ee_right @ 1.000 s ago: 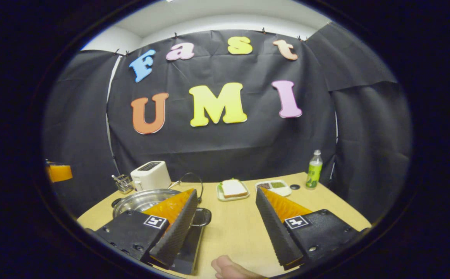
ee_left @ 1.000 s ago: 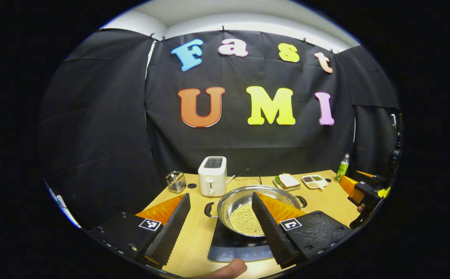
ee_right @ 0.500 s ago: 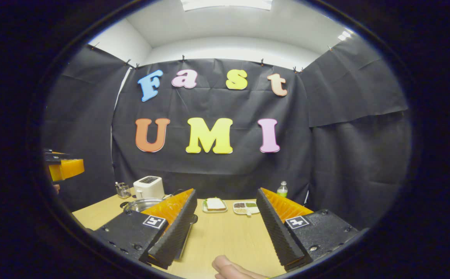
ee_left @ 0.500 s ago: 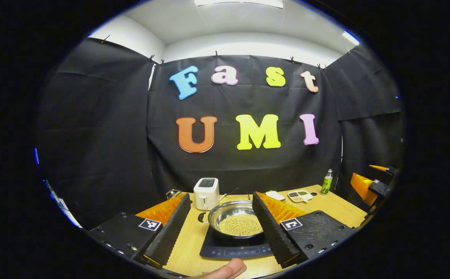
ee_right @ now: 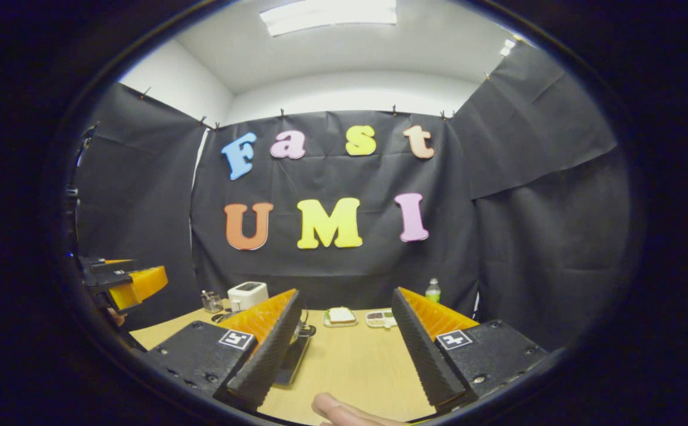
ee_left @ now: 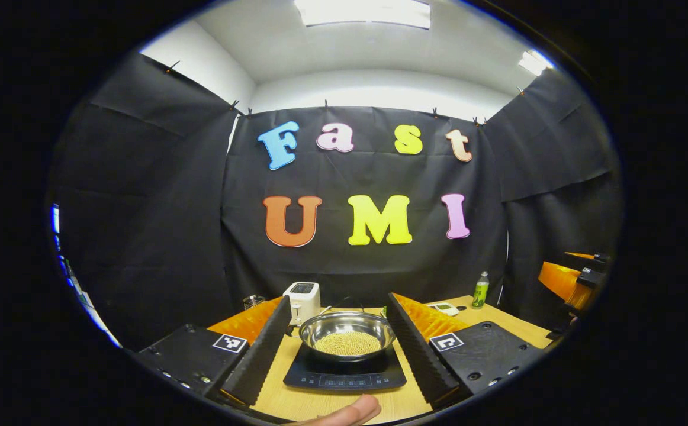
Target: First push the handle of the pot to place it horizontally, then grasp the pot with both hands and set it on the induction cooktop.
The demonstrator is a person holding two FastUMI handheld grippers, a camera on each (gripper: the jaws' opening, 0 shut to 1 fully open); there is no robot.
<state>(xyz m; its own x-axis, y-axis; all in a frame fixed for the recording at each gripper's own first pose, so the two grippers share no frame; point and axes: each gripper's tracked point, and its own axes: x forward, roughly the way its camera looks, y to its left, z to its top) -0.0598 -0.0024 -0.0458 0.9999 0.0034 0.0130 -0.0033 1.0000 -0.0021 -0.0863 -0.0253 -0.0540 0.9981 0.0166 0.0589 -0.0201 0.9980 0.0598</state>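
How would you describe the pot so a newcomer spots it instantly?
On the light wooden table, find the flat black induction cooktop in front of the white toaster. The round shiny steel pot sits on it, the lone metal bowl shape, holding yellowish beans.

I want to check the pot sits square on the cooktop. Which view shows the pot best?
The left gripper view: the pot sits in full between the open fingers, on the induction cooktop. In the right gripper view, a finger hides most of the pot.
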